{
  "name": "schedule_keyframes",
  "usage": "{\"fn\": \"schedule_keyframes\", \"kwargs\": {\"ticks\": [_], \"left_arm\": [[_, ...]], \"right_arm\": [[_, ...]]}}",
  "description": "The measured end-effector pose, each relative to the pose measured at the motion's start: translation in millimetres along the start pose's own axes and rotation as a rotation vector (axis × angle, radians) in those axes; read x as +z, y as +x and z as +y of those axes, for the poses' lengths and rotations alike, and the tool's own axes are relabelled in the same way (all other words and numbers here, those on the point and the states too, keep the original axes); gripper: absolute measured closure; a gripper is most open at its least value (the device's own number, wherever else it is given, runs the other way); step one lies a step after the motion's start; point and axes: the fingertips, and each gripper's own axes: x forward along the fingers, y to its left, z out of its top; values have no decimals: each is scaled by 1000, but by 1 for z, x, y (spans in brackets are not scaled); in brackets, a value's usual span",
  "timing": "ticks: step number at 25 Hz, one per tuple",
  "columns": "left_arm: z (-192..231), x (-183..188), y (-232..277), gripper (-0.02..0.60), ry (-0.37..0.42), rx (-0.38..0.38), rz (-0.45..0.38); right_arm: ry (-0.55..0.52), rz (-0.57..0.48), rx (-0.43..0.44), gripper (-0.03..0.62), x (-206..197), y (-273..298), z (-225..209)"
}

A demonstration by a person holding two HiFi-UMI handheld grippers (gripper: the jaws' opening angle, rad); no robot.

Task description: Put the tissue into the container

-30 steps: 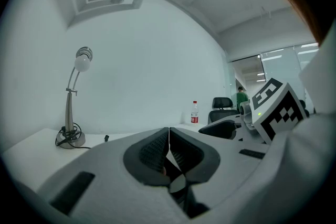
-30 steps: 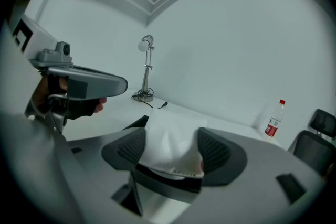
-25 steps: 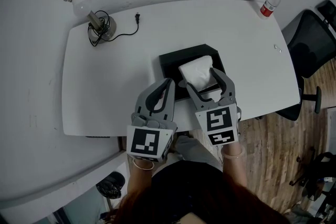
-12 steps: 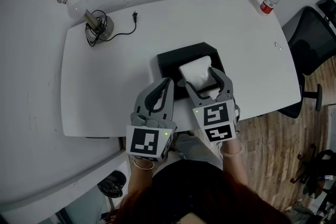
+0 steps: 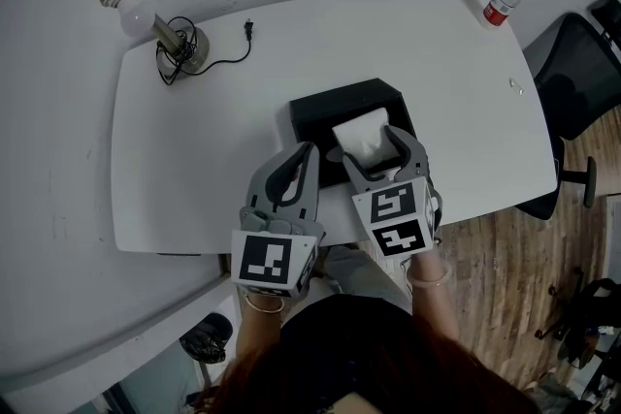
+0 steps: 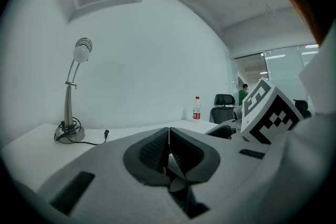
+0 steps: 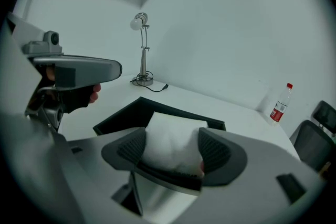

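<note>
Head view: the right tool (image 5: 373,153) pinches a white tissue (image 5: 360,133) over the near part of the black container (image 5: 325,106) on the tabletop (image 5: 194,160). The left tool (image 5: 309,153) is just beside it.

Left gripper view: the left tool (image 6: 169,134) has its jaws pressed together, with a desk lamp (image 6: 71,107) well ahead.

Right gripper view: the right tool (image 7: 170,150) squeezes the tissue (image 7: 170,136), with the container (image 7: 123,113) just beyond.

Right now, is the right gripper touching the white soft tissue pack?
Touching. The right gripper view shows the right gripper with both fingers pressed into the white soft tissue pack, no gap.
</note>
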Motion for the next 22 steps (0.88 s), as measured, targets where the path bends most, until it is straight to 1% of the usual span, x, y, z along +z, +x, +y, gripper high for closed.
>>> {"fn": "schedule_keyframes", "kwargs": {"ticks": [6,9,11,22], "left_arm": [[0,-1,5,554,-1,-2,2],[-1,-2,6,554,-1,-2,5],[-1,-1,7,554,-1,-2,6],[4,5,-4,554,7,24,-3]], "right_arm": [[-4,28,7,260,-4,5,1],[-13,39,-9,292,-5,6,-1],[-14,40,-15,295,-6,5,-2],[18,-17,-7,293,3,-4,-1]]}}
